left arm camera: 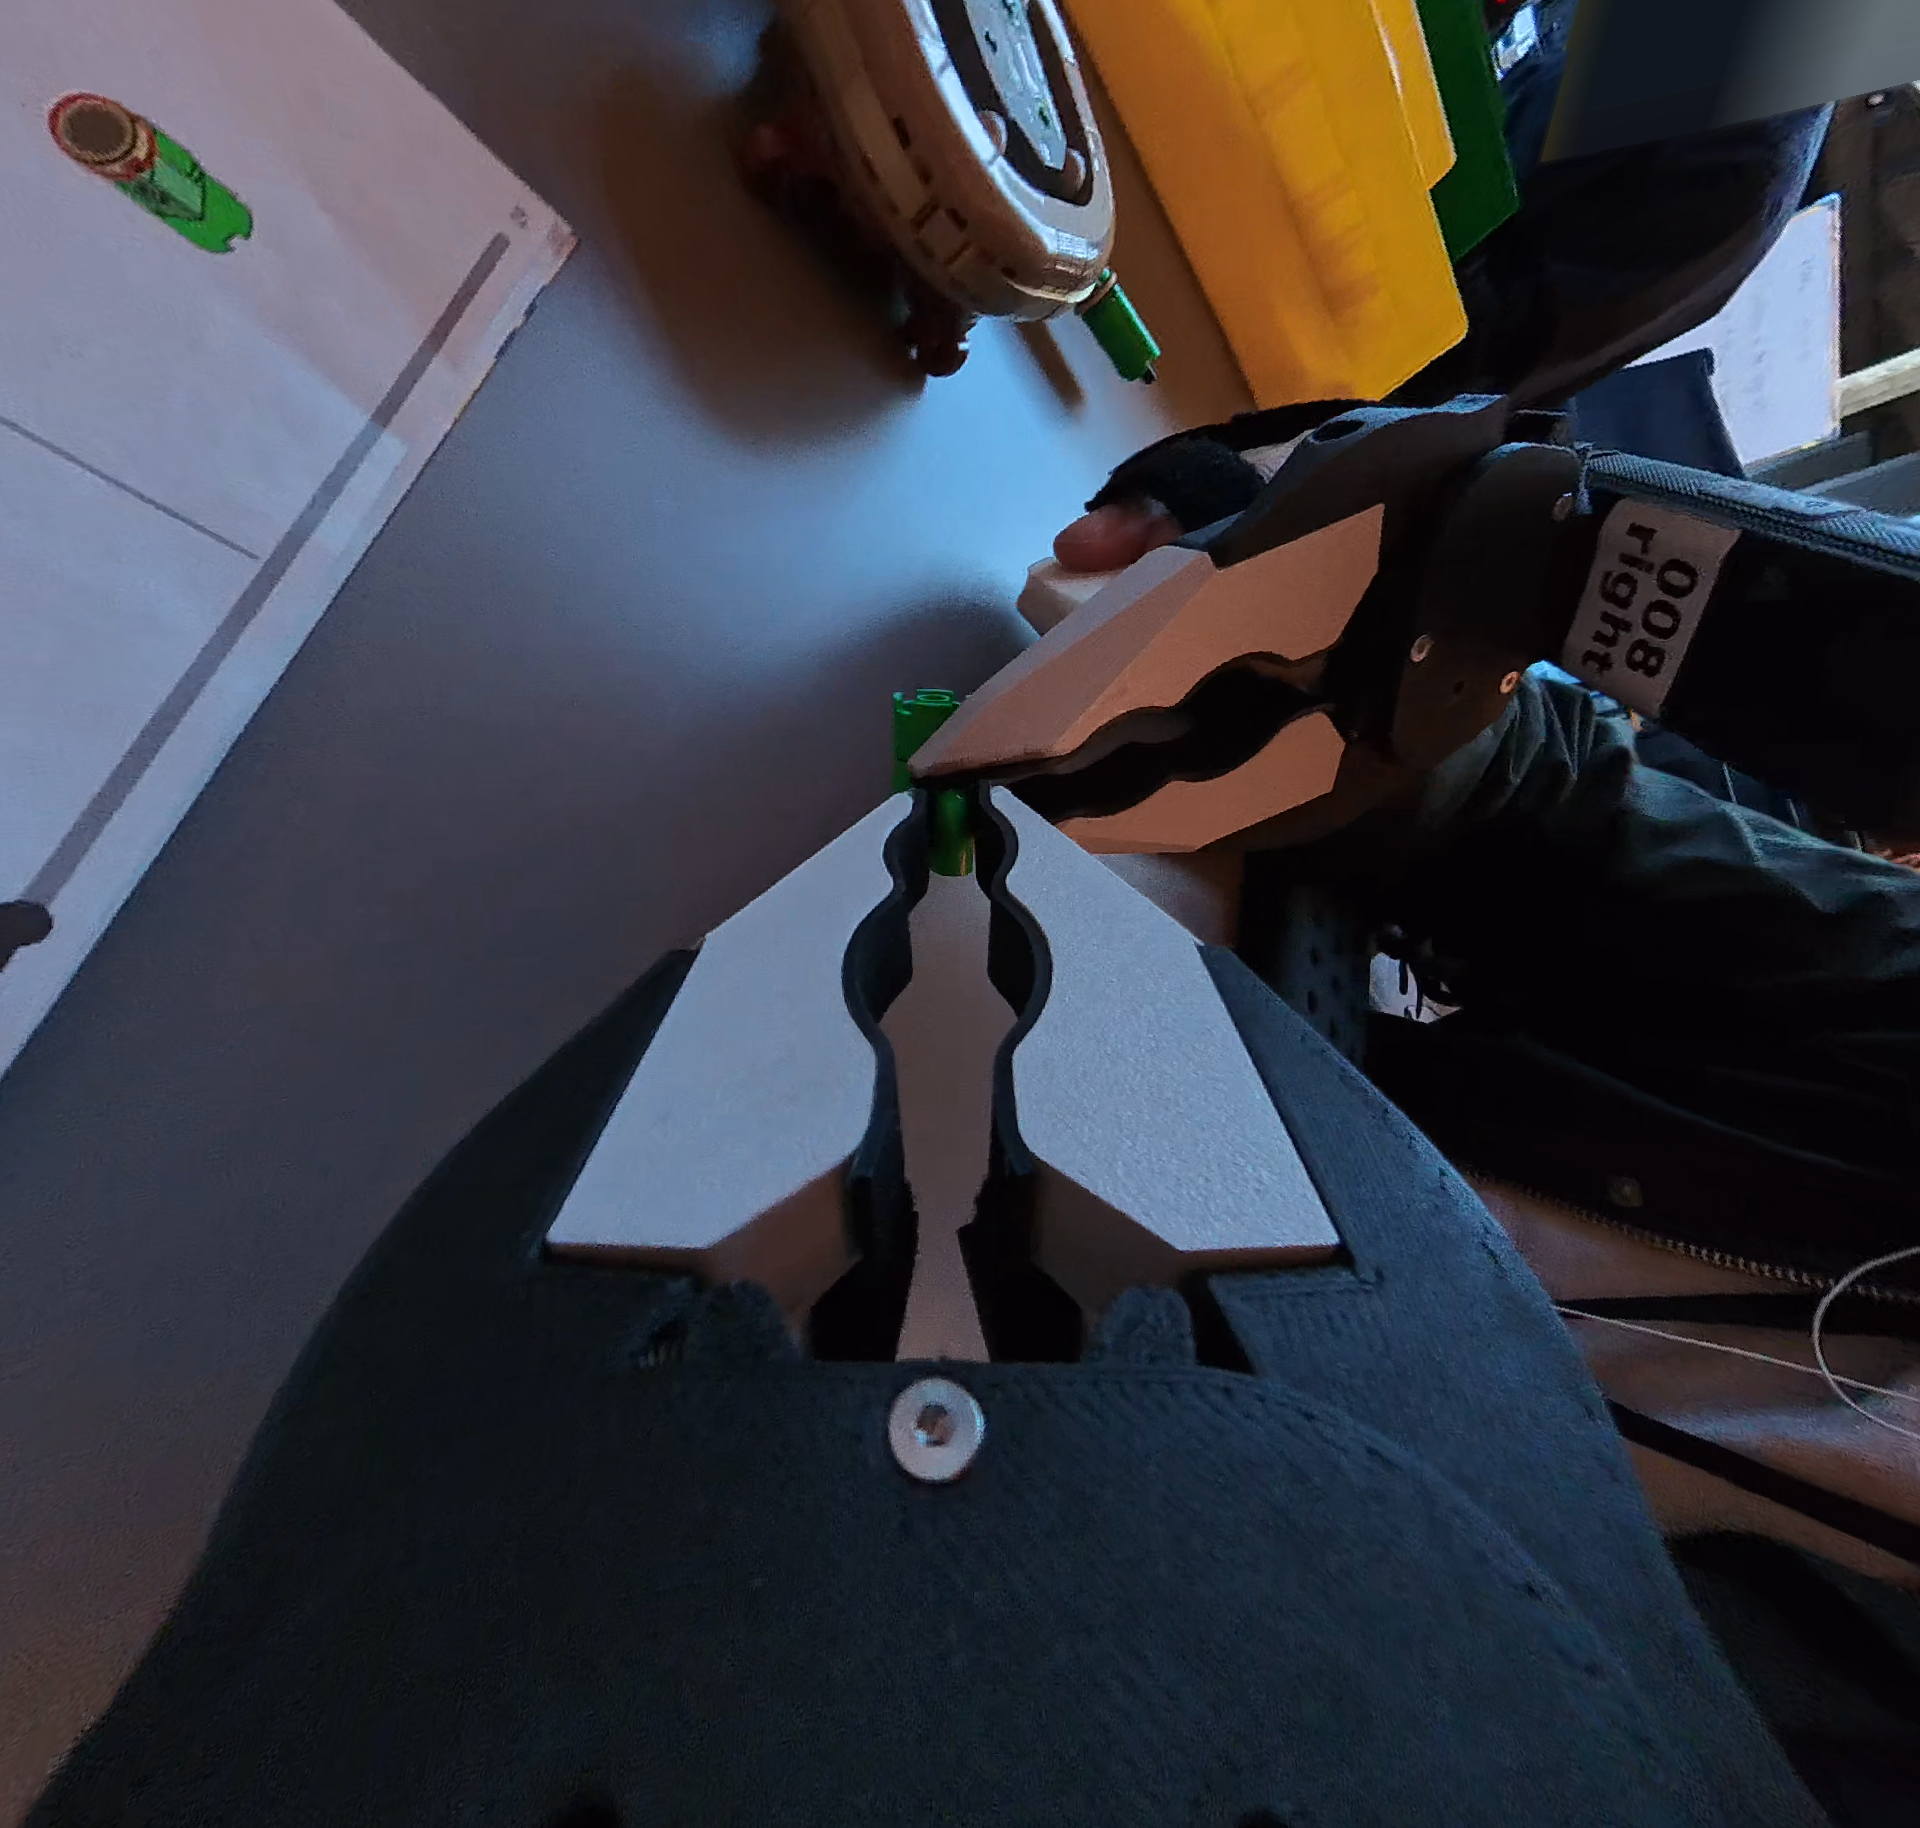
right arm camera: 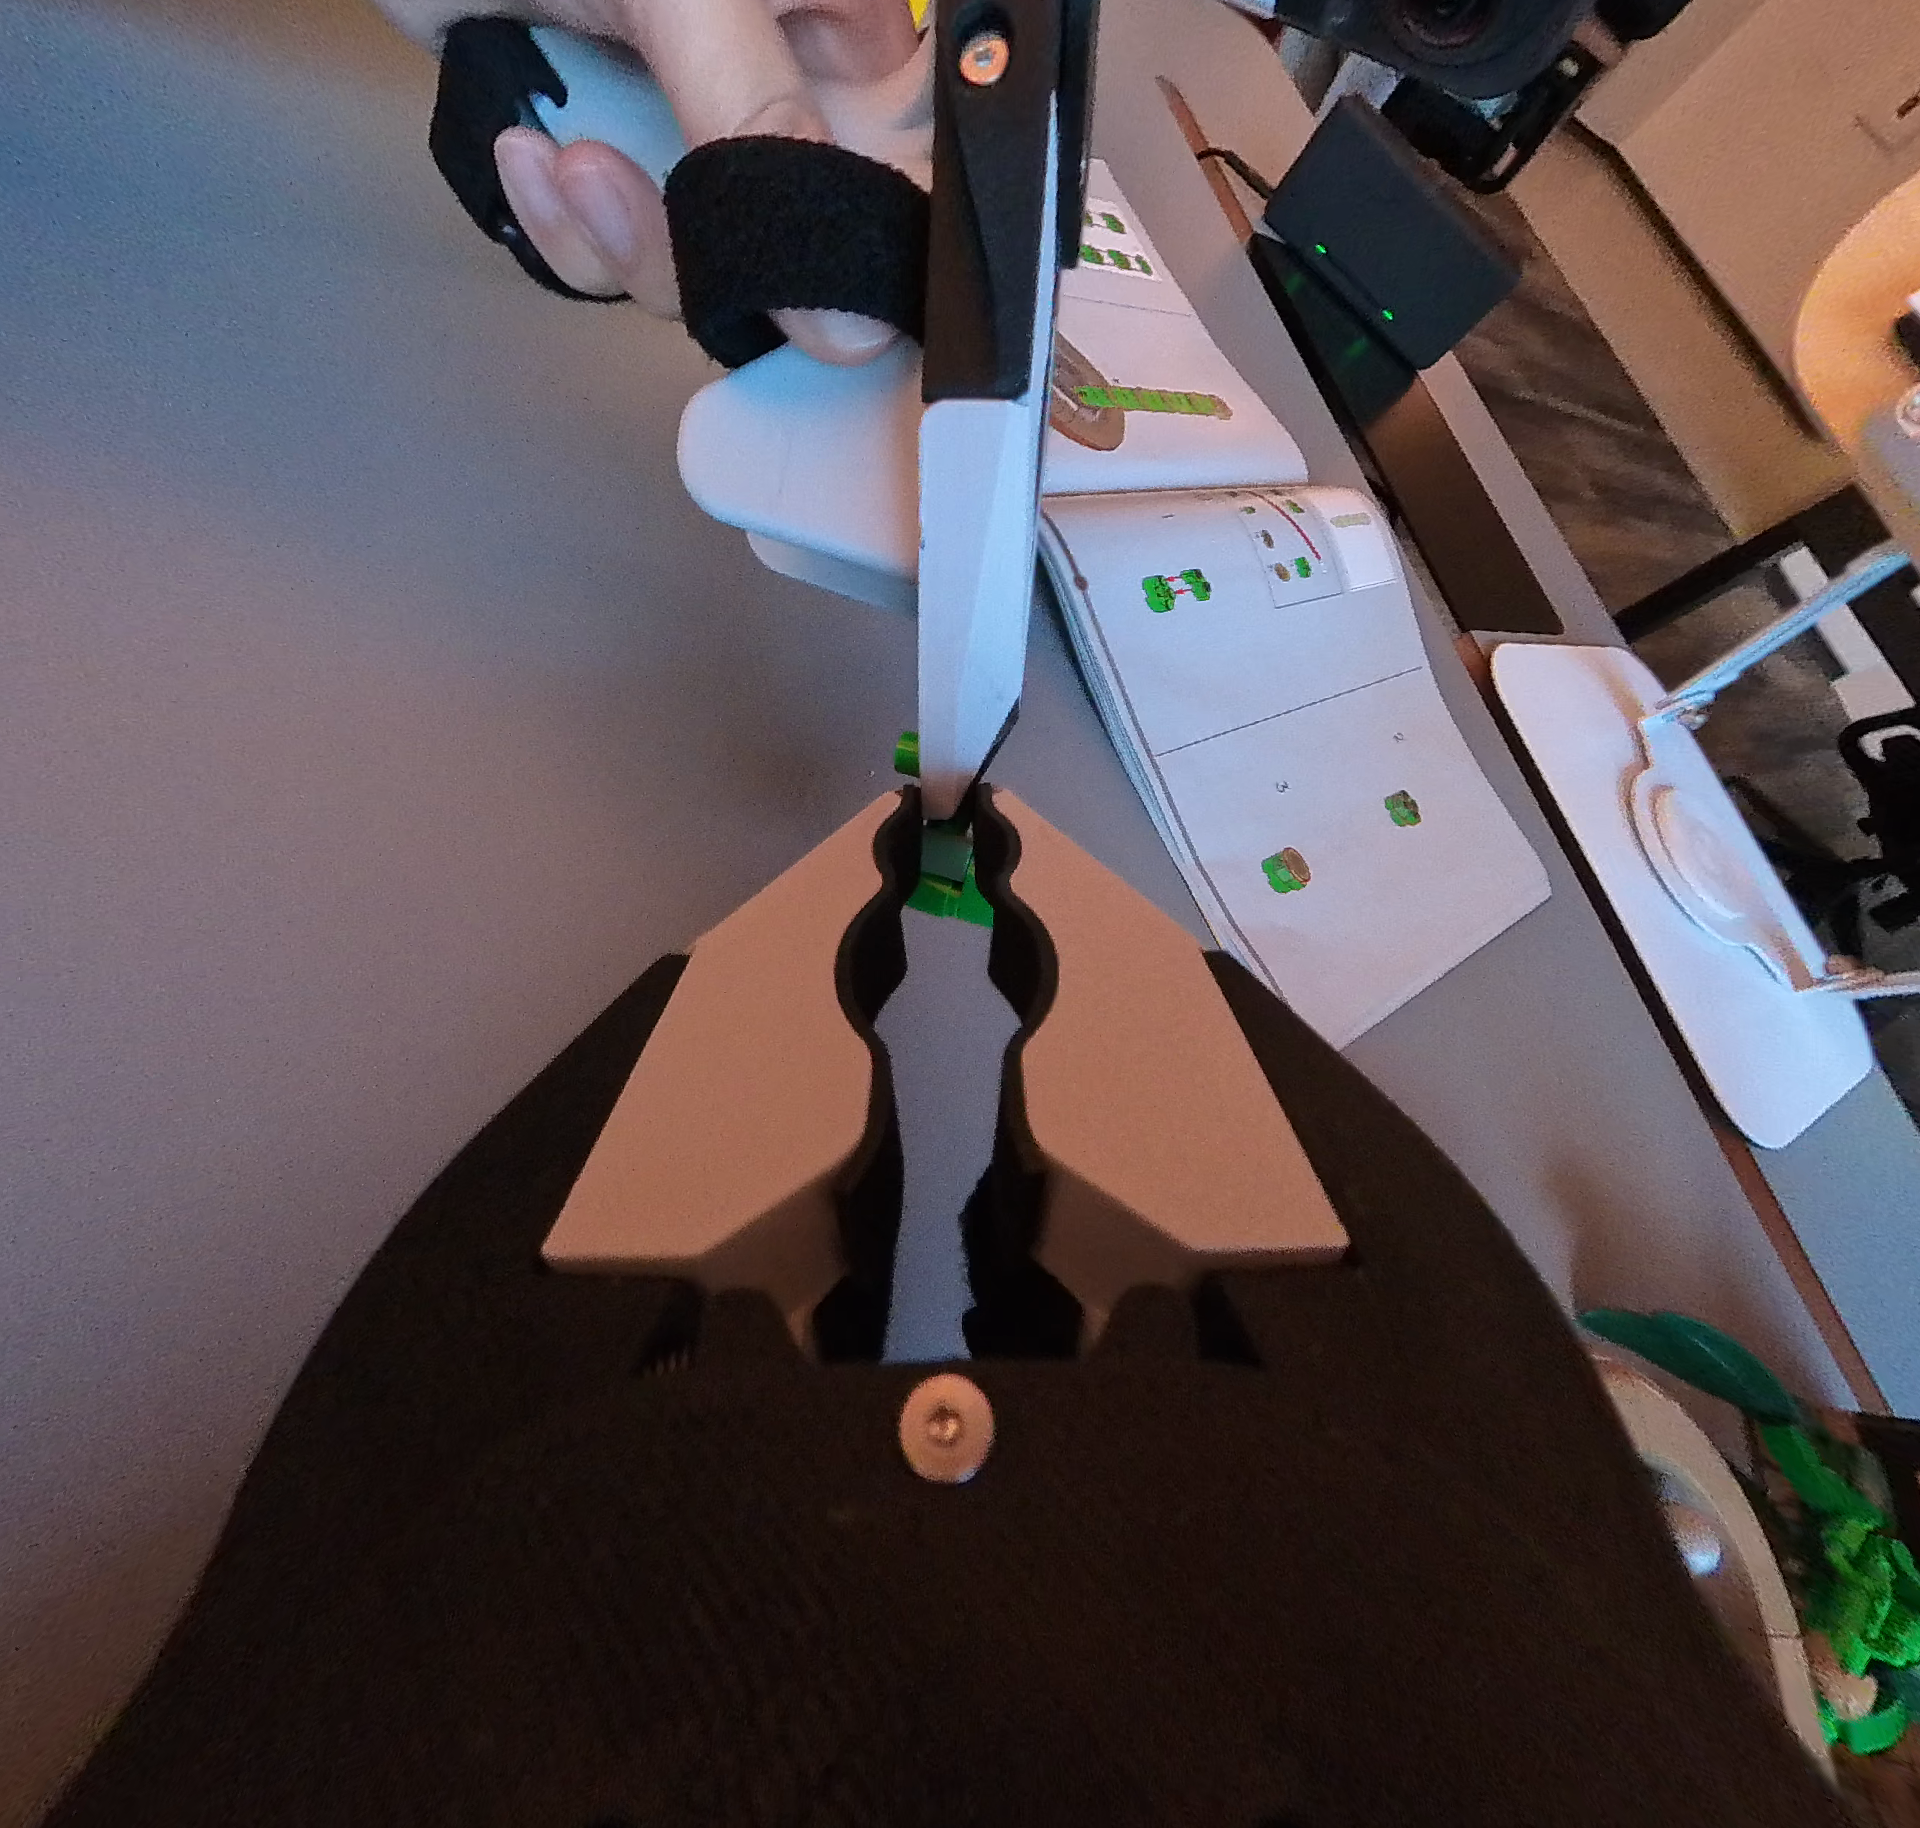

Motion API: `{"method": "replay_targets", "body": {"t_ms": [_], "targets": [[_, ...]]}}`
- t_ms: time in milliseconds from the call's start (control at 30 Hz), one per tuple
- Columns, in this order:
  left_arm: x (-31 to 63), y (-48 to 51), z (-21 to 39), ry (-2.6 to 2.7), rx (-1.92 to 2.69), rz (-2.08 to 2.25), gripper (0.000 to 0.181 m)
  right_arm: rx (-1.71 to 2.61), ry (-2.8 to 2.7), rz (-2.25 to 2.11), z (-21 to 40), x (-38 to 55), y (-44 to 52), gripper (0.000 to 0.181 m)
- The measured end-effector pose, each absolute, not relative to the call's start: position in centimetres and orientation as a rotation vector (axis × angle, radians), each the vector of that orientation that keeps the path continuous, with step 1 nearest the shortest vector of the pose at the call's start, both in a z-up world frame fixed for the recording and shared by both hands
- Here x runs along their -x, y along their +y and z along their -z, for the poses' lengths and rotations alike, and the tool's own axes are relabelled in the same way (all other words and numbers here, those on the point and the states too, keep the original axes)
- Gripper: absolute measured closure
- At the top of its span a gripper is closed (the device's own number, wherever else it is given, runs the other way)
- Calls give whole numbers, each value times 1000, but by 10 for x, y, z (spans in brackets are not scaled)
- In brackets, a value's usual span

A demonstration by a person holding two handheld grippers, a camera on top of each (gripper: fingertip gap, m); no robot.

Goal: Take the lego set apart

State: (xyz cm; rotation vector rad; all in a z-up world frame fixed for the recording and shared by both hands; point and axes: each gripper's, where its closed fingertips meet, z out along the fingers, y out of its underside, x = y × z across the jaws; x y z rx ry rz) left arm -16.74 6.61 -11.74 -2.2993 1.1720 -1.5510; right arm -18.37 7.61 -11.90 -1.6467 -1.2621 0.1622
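Both grippers pinching the same tiny green lego piece in mid air above the grey table, tips meeting almost nose to nose. Left gripper clamped on one end of it, right gripper clamped on the other, right one coming in from the side in the left wrist view. Looks like the pull-apart step for a small stacked bit, with a second green stub poking out past the tips.

Rest of the set well apart: round tan base with the plant back near the yellow tray, leafy green part visible at the corner of the right wrist view. Instruction booklet lying open on the table, off to the side.

What could go sideways, judging from this:
- Super shallow grip on both sides, only the very tips biting. Sudden release when the studs let go = piece flicking out and bouncing off the table
- Pulling at an angle instead of straight along the studs, probably just twisting the piece in the pads instead of separating
- Tips so close they might grind on each other and knock the grip loose
- Squeezing harder to compensate, likely squirting the smooth brick out sideways
- Can't tell where the seam between the two bits sits, hidden by the pads, so maybe both clamped on the same brick and nothing separating at all
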Motion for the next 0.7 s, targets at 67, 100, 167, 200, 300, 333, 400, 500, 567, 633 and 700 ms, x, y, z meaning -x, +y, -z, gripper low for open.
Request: {"method": "replay_targets", "body": {"t_ms": [67,100,167,200,300,333,400,500,567,633,700], "targets": [[169,65,121,1159,2315,1553,175,1621,-1298,-150,123,186,75,173],[171,64,123,1154,2324,1555,175,1612,-1315,-148,125,187,74,173],[174,62,126,1158,2332,1560,175,1597,-1345,-140,128,190,72,173],[174,62,127,1153,2332,1569,175,1588,-1354,-129,129,191,72,173],[176,58,130,1142,2343,1599,175,1576,-1392,-124,132,193,68,173],[176,57,134,1139,2354,1594,175,1589,-1405,-133,136,193,66,173],[176,56,142,1130,2370,1561,175,1620,-1421,-128,144,193,66,173],[176,57,142,1099,2363,1600,175,1591,-1428,-90,144,193,67,173],[175,58,142,1085,2351,1615,175,1577,-1420,-85,144,192,68,173],[174,59,142,1101,2332,1582,175,1568,-1399,-104,143,191,69,173],[175,59,142,1116,2311,1533,175,1527,-1399,-57,143,191,69,173]]}}
